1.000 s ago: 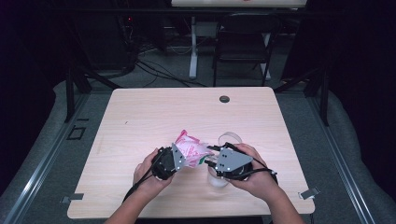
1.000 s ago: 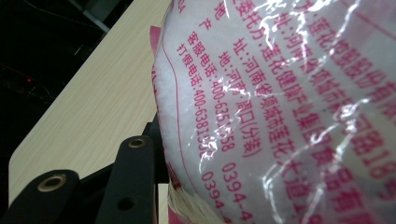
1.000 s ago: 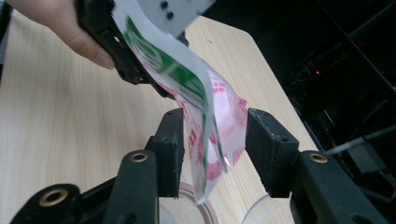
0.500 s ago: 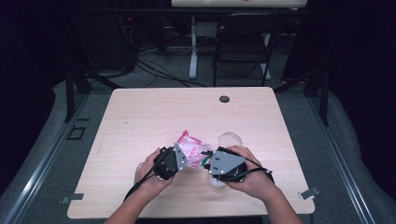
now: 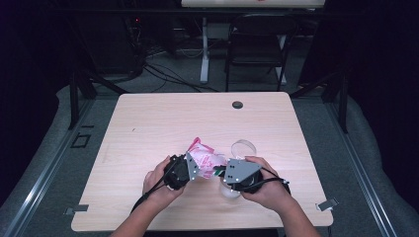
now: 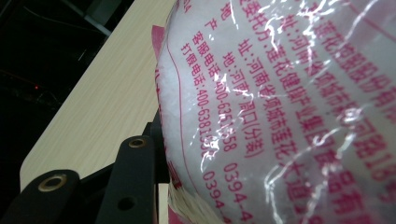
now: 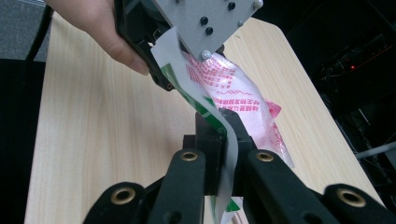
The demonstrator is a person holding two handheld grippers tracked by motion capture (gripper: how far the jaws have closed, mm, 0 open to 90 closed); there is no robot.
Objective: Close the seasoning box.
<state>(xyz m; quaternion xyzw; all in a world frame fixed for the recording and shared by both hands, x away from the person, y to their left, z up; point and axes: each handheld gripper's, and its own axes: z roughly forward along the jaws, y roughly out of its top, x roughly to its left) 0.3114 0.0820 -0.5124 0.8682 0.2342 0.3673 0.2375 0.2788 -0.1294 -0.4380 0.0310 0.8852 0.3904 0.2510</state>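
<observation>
Two forearms came in from the bottom of the high view and met over the near middle of the table. The left hand (image 5: 159,178) gripped the left gripper (image 5: 193,166), its jaws part-way apart and pointing right. The right hand (image 5: 267,186) gripped the right gripper (image 5: 219,172), pointing left toward the other. Its jaws had just been closing and stood clamped together.
</observation>
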